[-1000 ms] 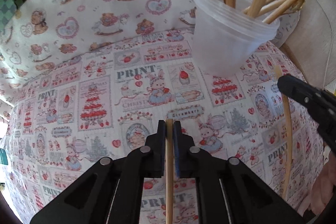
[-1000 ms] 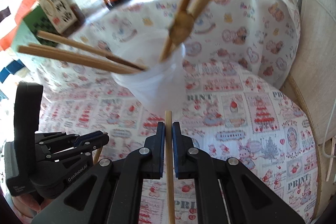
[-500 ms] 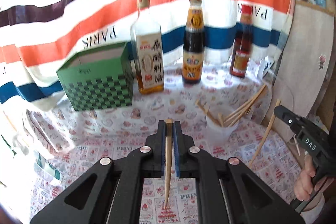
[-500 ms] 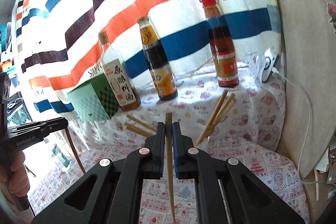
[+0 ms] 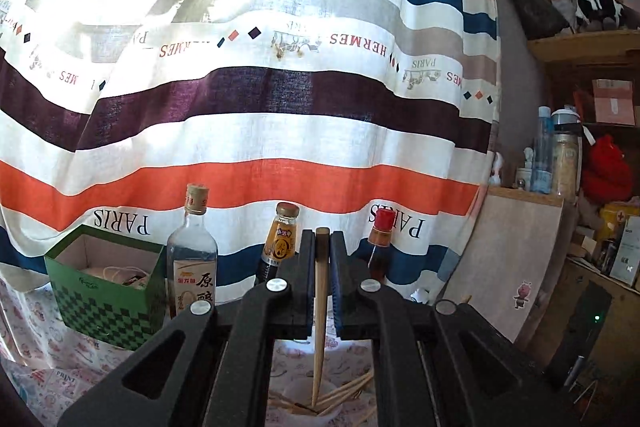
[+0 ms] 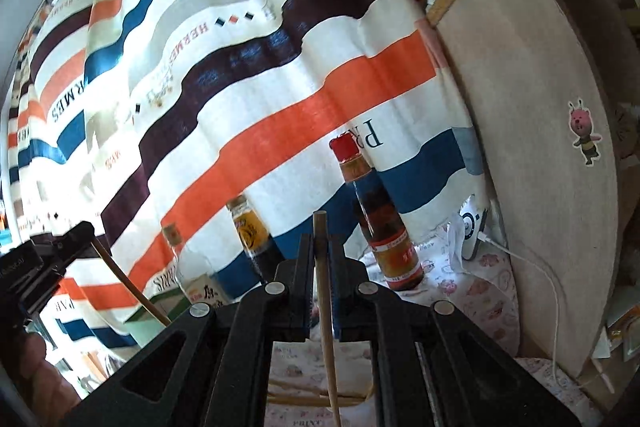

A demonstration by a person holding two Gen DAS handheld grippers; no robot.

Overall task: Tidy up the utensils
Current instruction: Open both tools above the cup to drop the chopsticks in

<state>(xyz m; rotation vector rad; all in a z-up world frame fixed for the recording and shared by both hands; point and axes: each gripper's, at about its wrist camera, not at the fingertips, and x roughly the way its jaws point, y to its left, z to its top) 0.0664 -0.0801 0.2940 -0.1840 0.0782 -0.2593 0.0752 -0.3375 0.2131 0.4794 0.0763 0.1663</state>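
Observation:
My left gripper [image 5: 321, 241] is shut on a wooden chopstick [image 5: 319, 323] that hangs down, its tip just over a clear plastic cup [image 5: 304, 407] holding several chopsticks. My right gripper [image 6: 320, 245] is shut on another wooden chopstick [image 6: 326, 323] that points down toward chopsticks [image 6: 304, 397] lying across the cup below; the cup's rim is mostly hidden by the gripper body. The left gripper also shows at the left of the right wrist view [image 6: 86, 233], with its chopstick [image 6: 128, 283] slanting down.
Three bottles stand at the back: a clear one [image 5: 194, 263], a dark sauce one [image 5: 280, 239] and a red-capped one [image 6: 378, 223]. A green checked box [image 5: 106, 279] is at the left. A striped curtain [image 5: 260, 87] hangs behind; a board [image 6: 532, 147] and white charger [image 6: 474, 231] are at right.
Both grippers have risen and tilted up, from close over the tablecloth to high above the cup. Each chopstick now hangs down toward the cup.

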